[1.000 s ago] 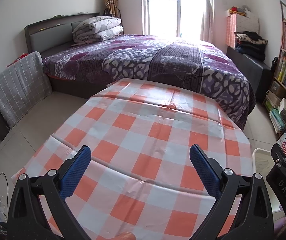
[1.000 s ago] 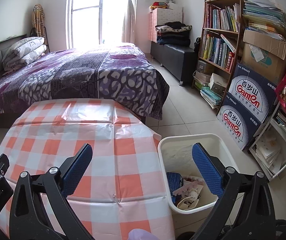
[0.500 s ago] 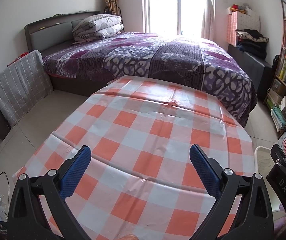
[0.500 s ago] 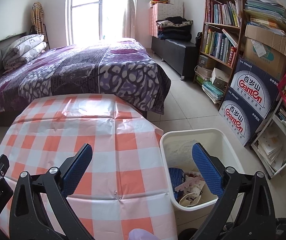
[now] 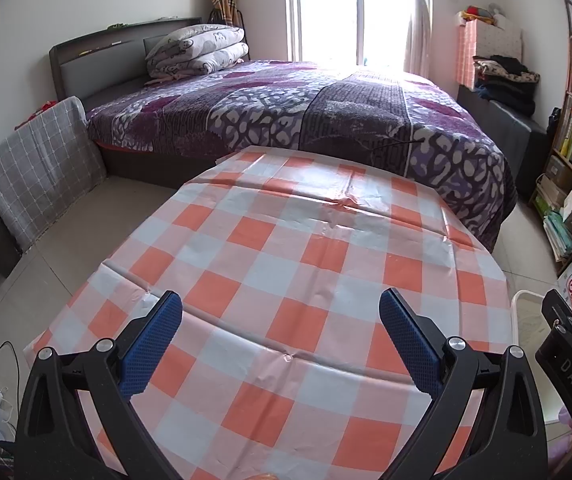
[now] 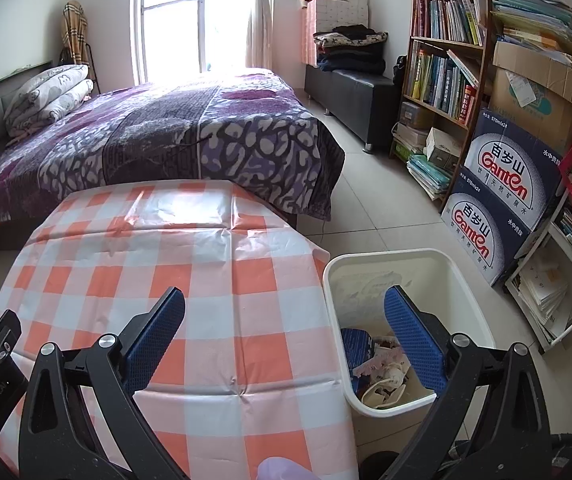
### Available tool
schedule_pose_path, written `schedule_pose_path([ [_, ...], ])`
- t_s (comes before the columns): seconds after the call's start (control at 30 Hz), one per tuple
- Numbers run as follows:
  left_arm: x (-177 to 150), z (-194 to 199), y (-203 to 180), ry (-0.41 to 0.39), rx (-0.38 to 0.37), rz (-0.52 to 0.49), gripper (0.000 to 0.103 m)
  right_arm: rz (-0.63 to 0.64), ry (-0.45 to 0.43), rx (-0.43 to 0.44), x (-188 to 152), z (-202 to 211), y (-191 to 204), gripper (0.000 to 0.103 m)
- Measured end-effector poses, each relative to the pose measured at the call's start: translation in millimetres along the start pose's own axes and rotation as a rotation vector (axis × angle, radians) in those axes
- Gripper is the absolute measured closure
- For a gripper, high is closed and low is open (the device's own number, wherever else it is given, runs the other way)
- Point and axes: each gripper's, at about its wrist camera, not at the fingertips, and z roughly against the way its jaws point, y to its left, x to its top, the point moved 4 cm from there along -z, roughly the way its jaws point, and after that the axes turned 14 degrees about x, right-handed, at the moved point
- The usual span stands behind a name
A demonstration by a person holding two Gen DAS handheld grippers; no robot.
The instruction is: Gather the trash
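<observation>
A white trash bin stands on the floor at the table's right edge, holding a blue wrapper and crumpled paper scraps. Its rim shows at the right in the left wrist view. The table wears an orange-and-white checked cloth with nothing lying on it. My left gripper hovers open over the cloth, empty. My right gripper is open and empty too, straddling the table's right edge and the bin. Each gripper's body shows at the edge of the other's view.
A bed with a purple patterned cover sits just beyond the table. A bookshelf and stacked water cartons line the right wall. A grey checked cushion leans at the left. Tiled floor lies between bed and shelf.
Both views have pulled back and risen slightly, so the table and bin show a little farther off. Both grippers stay open and empty.
</observation>
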Motion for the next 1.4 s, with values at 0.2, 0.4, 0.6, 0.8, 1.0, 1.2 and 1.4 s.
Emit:
schedule_pose_path([
  [0.2, 0.0, 0.4, -0.3, -0.001, 0.001, -0.001, 0.007, 0.001, -0.001, -0.001, -0.1, 0.2, -0.1, 0.007],
  [0.4, -0.1, 0.8, -0.8, 0.000, 0.001, -0.001, 0.007, 0.001, -0.001, -0.001, 0.2, 0.3, -0.9, 0.007],
  [0.6, -0.2, 1.4, -1.6, 0.001, 0.002, -0.001, 0.007, 0.002, 0.000, 0.000, 0.3, 0.3, -1.5, 0.007],
  [0.8, -0.2, 1.5, -2.2, 0.001, 0.003, -0.002, 0.007, 0.001, 0.000, 0.000, 0.4, 0.3, -2.2, 0.007],
  [1.0, -0.3, 1.3, -2.6, 0.001, 0.002, -0.003, 0.007, 0.001, 0.003, 0.001, -0.8, 0.6, -3.0, 0.007],
  [1.2, 0.0, 1.4, -3.2, 0.002, 0.003, -0.003, 0.007, 0.001, 0.004, 0.000, 0.3, -0.2, -3.2, 0.007],
  [1.4, -5.4, -2.0, -3.1, 0.009, 0.007, -0.016, 0.007, -0.004, 0.011, -0.003, -6.3, 1.6, -5.7, 0.007],
])
